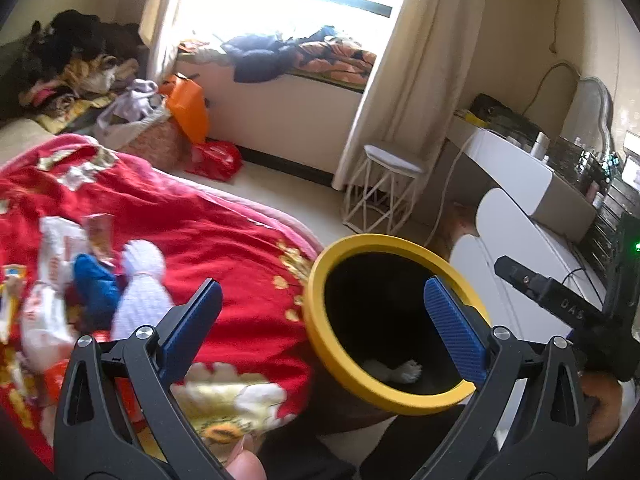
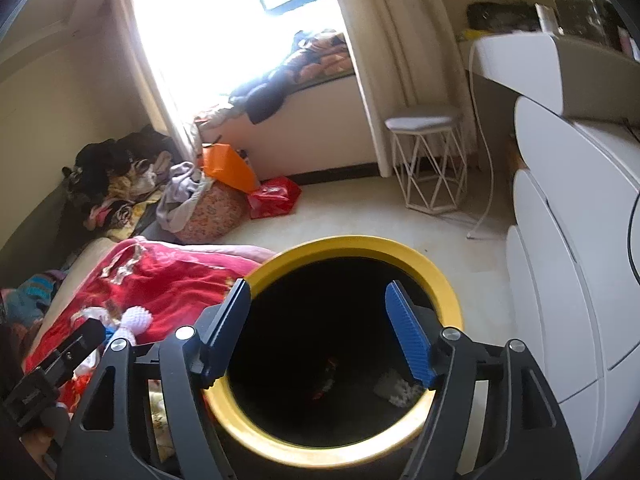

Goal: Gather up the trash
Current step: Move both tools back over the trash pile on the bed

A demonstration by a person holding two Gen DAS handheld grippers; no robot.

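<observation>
Judging from what lies in the bin (image 2: 352, 248), the job is partly done: a white crumpled scrap (image 2: 398, 390) rests on its dark bottom at the right, with a small reddish piece (image 2: 326, 380) near the middle. More is left. On the red quilt (image 1: 208, 232), well to the left of the bin, wrappers (image 1: 60, 256) sit in a loose, blurred heap beside a white knitted toy (image 1: 140, 300) and something blue; which of these counts as trash cannot be told. The left gripper (image 1: 320, 320) angles downward, straddling the quilt's edge and the near rim, jaws spread wide with nothing between the pads. The right gripper (image 2: 320, 328) hangs over the bin mouth, pointing down into it, jaws apart and empty. A fingertip (image 1: 244, 466) shows at the lower edge of the left view. Next likely target: the wrapper heap.
</observation>
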